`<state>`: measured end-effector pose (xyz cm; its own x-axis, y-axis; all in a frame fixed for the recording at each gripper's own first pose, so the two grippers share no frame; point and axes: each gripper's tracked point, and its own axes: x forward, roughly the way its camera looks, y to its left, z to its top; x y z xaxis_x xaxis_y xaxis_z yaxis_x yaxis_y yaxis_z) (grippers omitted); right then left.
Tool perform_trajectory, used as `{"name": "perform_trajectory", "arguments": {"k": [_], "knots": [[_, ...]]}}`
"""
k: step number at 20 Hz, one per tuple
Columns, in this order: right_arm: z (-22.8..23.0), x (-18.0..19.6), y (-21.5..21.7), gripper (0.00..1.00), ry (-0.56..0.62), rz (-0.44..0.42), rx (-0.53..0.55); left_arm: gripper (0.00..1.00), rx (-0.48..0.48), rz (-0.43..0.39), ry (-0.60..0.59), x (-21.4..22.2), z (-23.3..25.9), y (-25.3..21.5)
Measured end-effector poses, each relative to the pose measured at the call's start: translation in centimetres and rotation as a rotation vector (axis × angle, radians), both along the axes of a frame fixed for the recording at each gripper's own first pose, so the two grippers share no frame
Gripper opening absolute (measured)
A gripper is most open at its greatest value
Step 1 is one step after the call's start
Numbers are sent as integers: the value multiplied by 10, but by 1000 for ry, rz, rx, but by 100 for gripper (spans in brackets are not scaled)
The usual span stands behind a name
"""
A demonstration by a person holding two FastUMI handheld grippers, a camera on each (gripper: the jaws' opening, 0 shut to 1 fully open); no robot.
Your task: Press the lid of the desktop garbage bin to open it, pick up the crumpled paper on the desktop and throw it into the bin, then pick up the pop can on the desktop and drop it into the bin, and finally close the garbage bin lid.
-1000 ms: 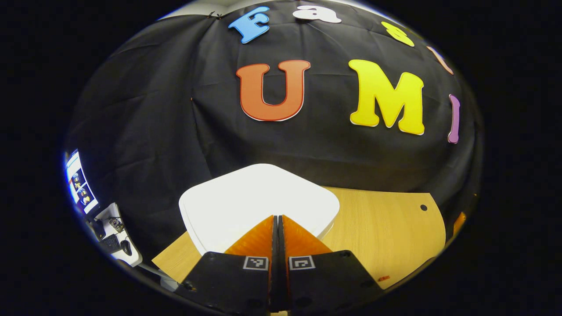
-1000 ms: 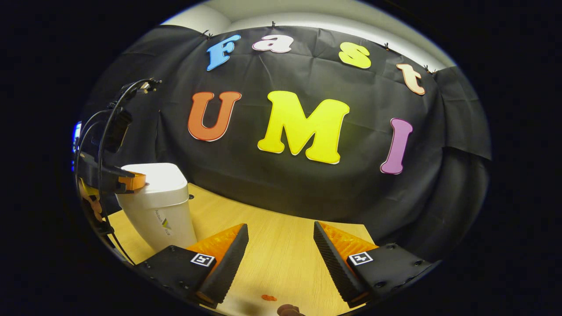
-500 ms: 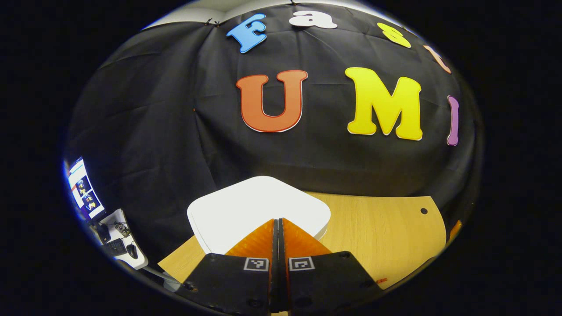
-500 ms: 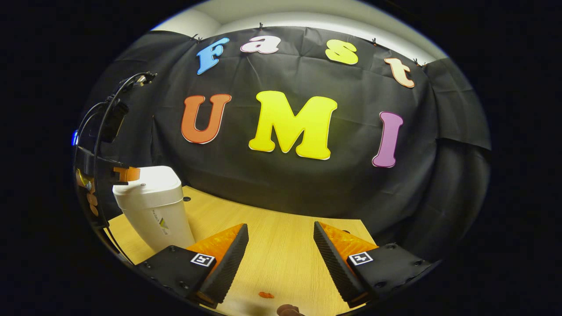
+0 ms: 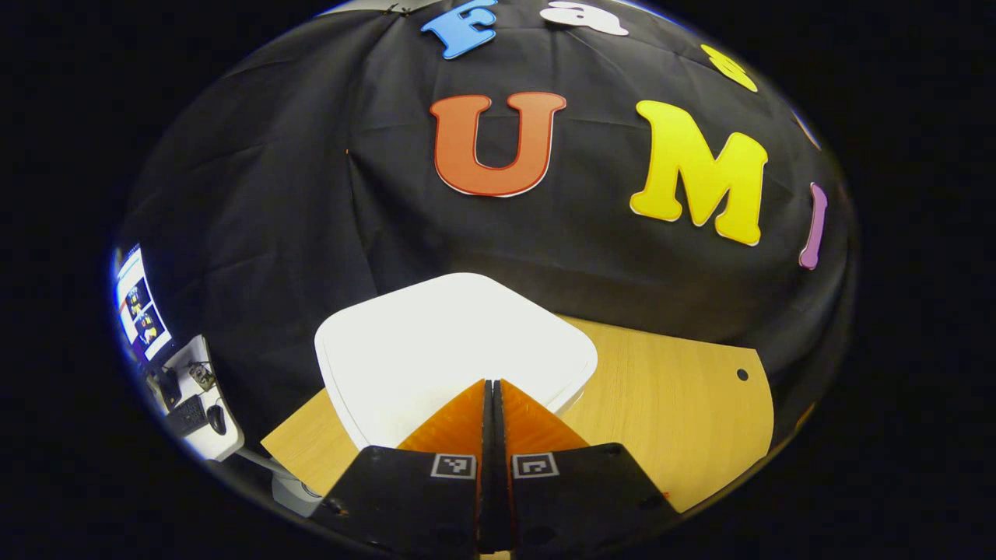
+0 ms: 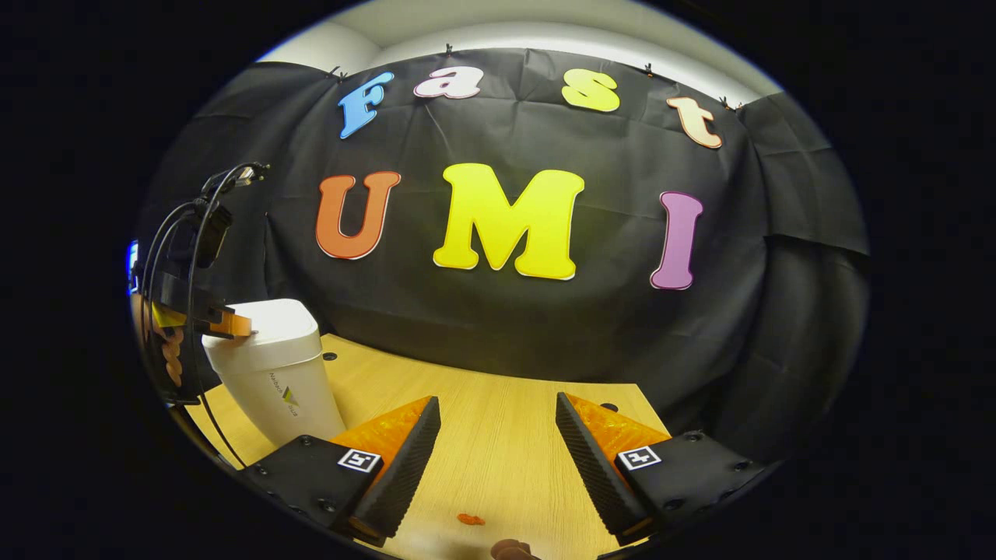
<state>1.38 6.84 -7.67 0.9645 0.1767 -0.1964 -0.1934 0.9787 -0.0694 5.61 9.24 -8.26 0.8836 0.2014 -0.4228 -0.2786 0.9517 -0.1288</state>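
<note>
Left gripper [image 5: 492, 383]: fingers pressed together with no gap between them and nothing held; in the left gripper view the joined tips lie over the near edge of the bin lid. In the right gripper view the same gripper [image 6: 243, 327] reaches in from the left, its tip at the lid's near-left edge; contact looks likely but cannot be confirmed.
Right gripper [image 6: 498, 424]: jaws wide apart, nothing between them, only bare desktop in the gap; held above the table, well apart from the bin.
Desktop garbage bin [image 6: 274, 381]: white, upright, on the left part of the desktop as the right gripper view shows it, near the black backdrop; body narrows toward the base; a small logo on its side.
Bin lid [image 5: 436, 342]: white, rounded-square, lying flat and closed on the bin.
Desktop [image 5: 685, 420]: light wood grain, with a small dark hole near its far corner.
Small orange scrap [image 6: 469, 519]: on the desktop below the right gripper's fingers.
Monitor [image 5: 140, 311]: lit, at the far left edge of the left gripper view, with a keyboard [image 5: 185, 414] and mouse [image 5: 216, 418] on a white surface below it.
</note>
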Motion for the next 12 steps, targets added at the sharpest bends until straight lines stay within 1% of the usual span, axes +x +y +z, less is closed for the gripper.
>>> {"name": "perform_trajectory", "arguments": {"k": [1,3,5,7,9,10,11,12], "knots": [[-1,-1,1,94,2,-1,5,3,6,3,4,0,1,0],[2,-4,1,94,-2,1,13,3,52,-5,-2,-7,14,2],[1,-6,0,94,-1,-1,16,4,93,12,-59,-12,38,4],[-2,-10,1,94,11,0,22,3,162,17,-104,-18,59,6],[-4,-12,2,94,17,2,22,4,208,13,-150,-21,77,6],[-3,-14,1,94,16,1,19,6,232,47,-164,-25,84,11],[-3,-15,-1,94,12,-3,13,29,239,60,-176,-28,87,12],[-3,-15,-3,94,8,-5,7,40,235,56,-190,-30,90,8]]}}
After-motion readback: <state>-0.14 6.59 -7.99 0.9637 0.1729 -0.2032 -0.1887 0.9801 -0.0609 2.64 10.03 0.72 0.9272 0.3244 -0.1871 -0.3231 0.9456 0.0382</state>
